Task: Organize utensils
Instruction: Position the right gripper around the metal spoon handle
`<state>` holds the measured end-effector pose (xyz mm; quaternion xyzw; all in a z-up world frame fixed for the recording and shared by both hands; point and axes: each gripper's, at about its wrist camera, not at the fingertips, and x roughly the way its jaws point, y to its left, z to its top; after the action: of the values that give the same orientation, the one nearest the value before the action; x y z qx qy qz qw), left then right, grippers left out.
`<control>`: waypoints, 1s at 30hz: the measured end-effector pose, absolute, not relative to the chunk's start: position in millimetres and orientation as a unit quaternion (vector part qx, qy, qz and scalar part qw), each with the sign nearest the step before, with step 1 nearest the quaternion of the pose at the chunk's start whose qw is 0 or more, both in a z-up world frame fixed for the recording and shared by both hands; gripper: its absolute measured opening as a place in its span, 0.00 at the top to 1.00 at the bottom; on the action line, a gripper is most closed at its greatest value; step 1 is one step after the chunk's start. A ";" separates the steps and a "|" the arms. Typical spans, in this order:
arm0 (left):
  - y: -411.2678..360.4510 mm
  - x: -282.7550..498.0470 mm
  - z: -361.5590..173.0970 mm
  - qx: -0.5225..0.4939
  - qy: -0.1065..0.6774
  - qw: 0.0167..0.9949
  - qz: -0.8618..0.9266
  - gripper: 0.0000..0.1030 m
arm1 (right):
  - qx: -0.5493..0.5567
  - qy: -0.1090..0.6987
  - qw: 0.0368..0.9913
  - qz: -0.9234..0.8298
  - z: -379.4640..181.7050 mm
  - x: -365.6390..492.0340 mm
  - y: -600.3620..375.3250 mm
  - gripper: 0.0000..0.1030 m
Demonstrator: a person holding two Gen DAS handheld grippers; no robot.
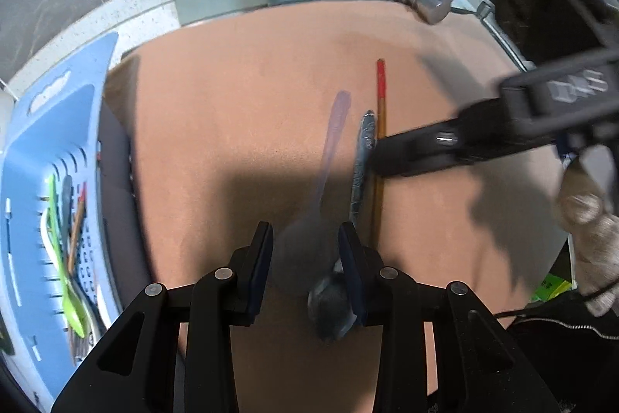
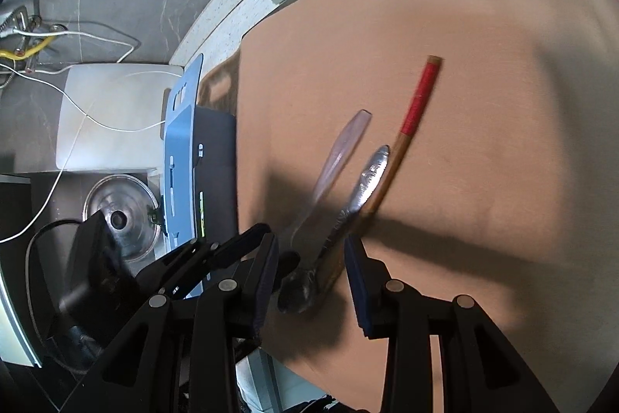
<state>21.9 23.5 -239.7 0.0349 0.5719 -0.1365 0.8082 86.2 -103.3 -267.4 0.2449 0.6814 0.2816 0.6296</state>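
You've got a tan board (image 1: 232, 103) under you: a clear spoon (image 1: 332, 142), a metal spoon (image 1: 361, 161) and a red-tipped chopstick (image 1: 380, 91) lie mid-board, seemingly side by side, though blurred.

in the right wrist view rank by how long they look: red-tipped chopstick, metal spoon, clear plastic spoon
1. red-tipped chopstick, clearly the longest.
2 and 3. metal spoon and clear plastic spoon: they look alike, and both near ends run into shadow by the grippers, so I won't rank them.

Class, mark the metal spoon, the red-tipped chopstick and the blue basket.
metal spoon (image 2: 369, 177), right wrist view, upper handle.
red-tipped chopstick (image 2: 419, 99), right wrist view, red end.
blue basket (image 1: 27, 157), left wrist view, inner wall.
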 end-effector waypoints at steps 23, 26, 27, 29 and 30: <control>10.9 -12.2 -249.0 0.043 0.598 0.782 -0.171 0.67 | 0.209 0.716 0.616 0.253 -288.3 97.2 -96.4 0.69; 7.8 -11.4 -251.1 0.043 0.595 0.784 -0.173 0.67 | 0.210 0.715 0.617 0.252 -289.3 96.1 -96.4 0.69; 7.0 -11.4 -252.1 0.044 0.594 0.784 -0.174 0.67 | 0.209 0.715 0.618 0.251 -289.2 95.4 -95.8 0.69; 6.1 -11.7 -253.8 0.041 0.594 0.784 -0.176 0.67 | 0.211 0.715 0.618 0.250 -289.5 95.7 -95.6 0.69; 5.0 -13.7 -254.1 0.040 0.593 0.784 -0.177 0.67 | 0.214 0.715 0.618 0.249 -289.5 95.5 -96.1 0.69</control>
<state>-13.7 5.0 -254.1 0.0404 0.5931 -0.1771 0.7843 95.5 -96.1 -289.5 0.2135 0.7148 0.2491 0.6176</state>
